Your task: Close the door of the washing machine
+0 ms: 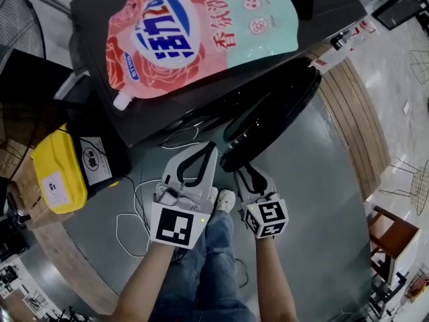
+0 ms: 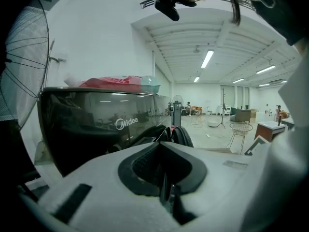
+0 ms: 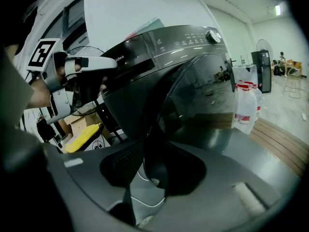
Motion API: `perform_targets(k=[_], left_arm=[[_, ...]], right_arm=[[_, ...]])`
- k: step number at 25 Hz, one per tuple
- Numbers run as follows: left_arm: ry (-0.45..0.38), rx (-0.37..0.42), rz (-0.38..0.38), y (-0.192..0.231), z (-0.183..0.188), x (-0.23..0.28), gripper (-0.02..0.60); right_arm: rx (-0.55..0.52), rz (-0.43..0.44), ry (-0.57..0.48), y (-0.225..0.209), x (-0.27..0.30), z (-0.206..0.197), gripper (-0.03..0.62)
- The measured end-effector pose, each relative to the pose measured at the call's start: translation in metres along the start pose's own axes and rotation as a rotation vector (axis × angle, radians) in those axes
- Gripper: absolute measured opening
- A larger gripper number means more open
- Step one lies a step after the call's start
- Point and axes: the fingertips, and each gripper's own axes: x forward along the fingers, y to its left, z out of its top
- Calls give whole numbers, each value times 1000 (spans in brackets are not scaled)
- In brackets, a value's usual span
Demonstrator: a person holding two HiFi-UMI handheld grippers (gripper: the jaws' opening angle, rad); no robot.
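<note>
Big bright hall, grey floor (image 1: 315, 200). A pink detergent pouch (image 1: 201, 32) is lying flat on top of the dark washing machine (image 3: 145, 57), and its door (image 1: 268, 113) hangs open. Left tongs (image 1: 209, 149) are pinched together, nothing in them. Right tongs (image 1: 242, 172) are partly apart, with the door's rim sitting loose between them.

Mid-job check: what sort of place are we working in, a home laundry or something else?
Probably an open lab or demo hall, not a home: the dark grey front-loading washing machine stands on open floor under long ceiling strip lights, with a white wire chair and a brown desk far behind.
</note>
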Motion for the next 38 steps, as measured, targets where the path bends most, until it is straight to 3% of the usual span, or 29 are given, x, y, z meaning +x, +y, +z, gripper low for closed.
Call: perform_targets(k=[7,9,15,25,31,38], left_arm=[[12,-4,18,16,-3,0,8],[18,3,16,18,-4,0,8],[23,-3,20,21,-6,1,8],[20,1,23,23,-7,-1,8],[17,-10,33,24,-7,-1,8],[-10,11,12,15,15,2,8]], right_arm=[[-104,113,-3,18,36,23,100],[-124,123,-22,20,45,33,12],[-164,155,-24,26,70,50,12],[-77,124,-67,26,76,54,15],[-78,136,-63,26,76,53,14],[-61,82,-110,20,53,74,12]])
